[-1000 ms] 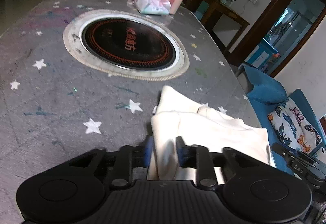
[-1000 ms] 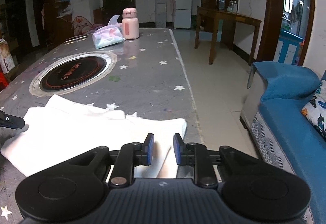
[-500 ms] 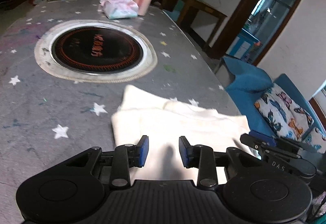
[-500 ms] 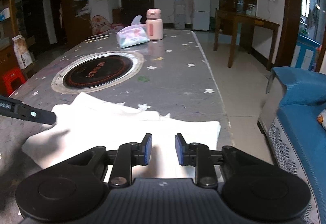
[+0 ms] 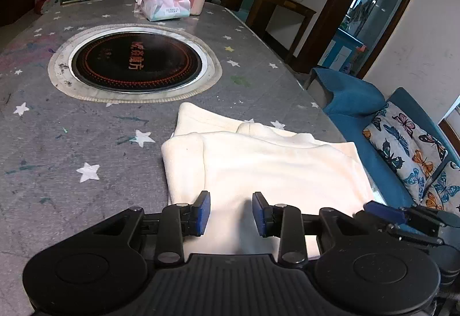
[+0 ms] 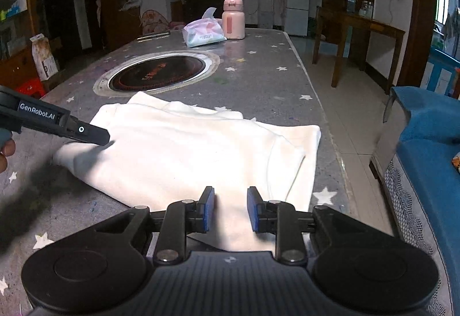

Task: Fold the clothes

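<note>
Folded white garment on star-patterned table, left gripper and right gripper above its near edge, both released, nothing grasped

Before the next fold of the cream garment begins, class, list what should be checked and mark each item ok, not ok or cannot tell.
1. Cream garment lies on the table, no part over the edge: ok.
2. Left tool open, nothing pinched: ok.
3. Right tool open, nothing pinched: ok.
4. Tissue pack and pink bottle stand clear of the garment: ok.
5. Garment clear of the round cooktop: ok.
6. Layers underneath smooth: cannot tell.
</note>
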Demonstrator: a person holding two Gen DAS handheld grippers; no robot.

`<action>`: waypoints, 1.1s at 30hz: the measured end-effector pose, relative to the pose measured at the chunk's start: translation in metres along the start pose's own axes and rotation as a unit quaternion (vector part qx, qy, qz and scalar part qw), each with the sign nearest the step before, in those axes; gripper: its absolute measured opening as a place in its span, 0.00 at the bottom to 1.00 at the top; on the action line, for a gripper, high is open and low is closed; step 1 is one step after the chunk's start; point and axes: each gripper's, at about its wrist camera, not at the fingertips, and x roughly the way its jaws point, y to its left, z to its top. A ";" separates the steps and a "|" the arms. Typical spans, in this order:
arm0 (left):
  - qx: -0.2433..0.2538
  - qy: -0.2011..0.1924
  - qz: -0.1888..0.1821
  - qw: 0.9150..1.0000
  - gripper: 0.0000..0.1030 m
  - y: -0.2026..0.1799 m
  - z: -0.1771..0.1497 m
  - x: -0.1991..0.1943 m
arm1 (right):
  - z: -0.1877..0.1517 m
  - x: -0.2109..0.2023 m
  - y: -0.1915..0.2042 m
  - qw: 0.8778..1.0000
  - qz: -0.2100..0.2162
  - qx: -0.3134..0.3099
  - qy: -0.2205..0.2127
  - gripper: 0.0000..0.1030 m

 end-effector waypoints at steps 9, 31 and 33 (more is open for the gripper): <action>0.019 -0.002 0.004 1.000 0.34 -0.001 -0.008 -0.009 | -0.001 -0.004 0.007 1.000 0.008 -0.012 0.007 0.23; 0.002 0.001 0.003 1.000 0.35 0.006 -0.001 -0.012 | 0.033 0.029 0.009 0.999 0.012 -0.035 0.014 0.26; 0.002 -0.001 0.003 1.000 0.35 0.005 0.004 -0.012 | 0.038 0.032 0.009 0.999 0.013 -0.036 0.013 0.26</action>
